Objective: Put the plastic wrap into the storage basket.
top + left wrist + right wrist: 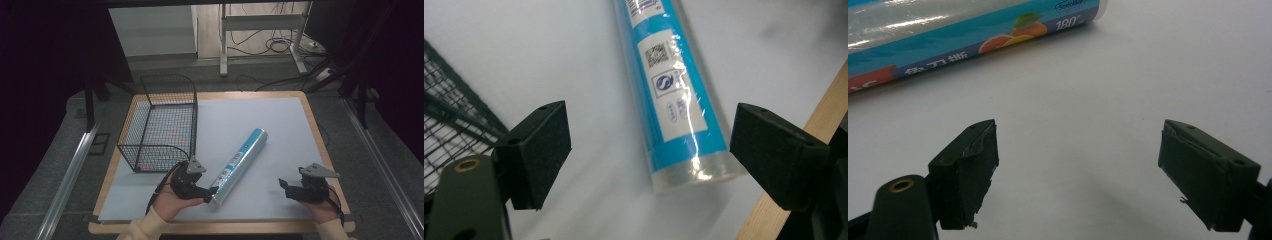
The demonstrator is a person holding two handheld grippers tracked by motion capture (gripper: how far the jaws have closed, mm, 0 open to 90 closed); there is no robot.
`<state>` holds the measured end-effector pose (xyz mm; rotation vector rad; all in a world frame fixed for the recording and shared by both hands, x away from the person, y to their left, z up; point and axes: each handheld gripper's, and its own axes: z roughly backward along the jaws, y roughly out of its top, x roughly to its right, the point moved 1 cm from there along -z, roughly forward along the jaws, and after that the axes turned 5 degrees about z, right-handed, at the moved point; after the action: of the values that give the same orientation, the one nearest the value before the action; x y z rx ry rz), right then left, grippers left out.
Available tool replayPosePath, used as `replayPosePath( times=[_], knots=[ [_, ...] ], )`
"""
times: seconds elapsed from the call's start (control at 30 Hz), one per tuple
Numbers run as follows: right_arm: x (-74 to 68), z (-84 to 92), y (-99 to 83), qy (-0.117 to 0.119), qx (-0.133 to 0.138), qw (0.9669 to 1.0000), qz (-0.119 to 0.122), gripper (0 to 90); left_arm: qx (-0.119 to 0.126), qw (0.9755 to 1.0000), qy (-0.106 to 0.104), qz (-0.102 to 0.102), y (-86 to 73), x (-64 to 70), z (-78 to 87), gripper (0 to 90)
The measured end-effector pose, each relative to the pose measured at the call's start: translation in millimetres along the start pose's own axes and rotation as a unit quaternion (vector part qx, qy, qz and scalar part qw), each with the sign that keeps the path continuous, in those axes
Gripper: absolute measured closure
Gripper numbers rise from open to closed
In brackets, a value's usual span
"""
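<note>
blue roll lies diagonally on the table, beside the basket. left tongs, open, straddle its near end; they should be centred before closing. right tongs wait open.

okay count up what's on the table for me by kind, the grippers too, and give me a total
Blue rolls of wrap: 1, the blue roll, lying on the mat.
Black wire baskets: 1, the wire basket, at the mat's left.
Grippers: 2, the left gripper at the roll's near end and the right gripper apart from it, both with fingers spread.
Total: 4
</note>
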<state>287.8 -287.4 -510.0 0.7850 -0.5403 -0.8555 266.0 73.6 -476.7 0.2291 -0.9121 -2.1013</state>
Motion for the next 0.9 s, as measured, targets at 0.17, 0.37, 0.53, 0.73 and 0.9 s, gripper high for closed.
replayPosePath(
  times=[0.17, 0.37, 0.53, 0.73, 0.9],
  knots=[
    [0.8, -0.2, 0.0, -0.002, 0.000, 1.0000, 0.000, 16.6, -0.013, 0.9999, -0.007, -0.003, 6.8, 3.5, -9.2, 15.9],
    [0.5, -0.5, -0.4, -0.003, -0.001, 1.0000, 0.003, 16.6, -0.017, 0.9998, -0.006, 0.001, 17.4, 5.7, -15.2, 15.9],
    [0.1, -0.8, -0.6, -0.004, -0.003, 1.0000, 0.003, 16.6, -0.020, 0.9997, -0.012, -0.005, 26.3, 10.5, -19.7, 15.8],
    [-0.2, -1.9, -1.0, -0.006, -0.008, 0.9999, 0.003, 16.6, -0.040, 0.9991, -0.013, -0.005, 35.2, 14.4, -30.5, 15.3],
    [0.4, -2.1, -1.3, -0.009, -0.010, 0.9999, 0.004, 16.6, -0.045, 0.9989, -0.010, -0.005, 42.2, 15.2, -36.4, 15.2]
  ],
)
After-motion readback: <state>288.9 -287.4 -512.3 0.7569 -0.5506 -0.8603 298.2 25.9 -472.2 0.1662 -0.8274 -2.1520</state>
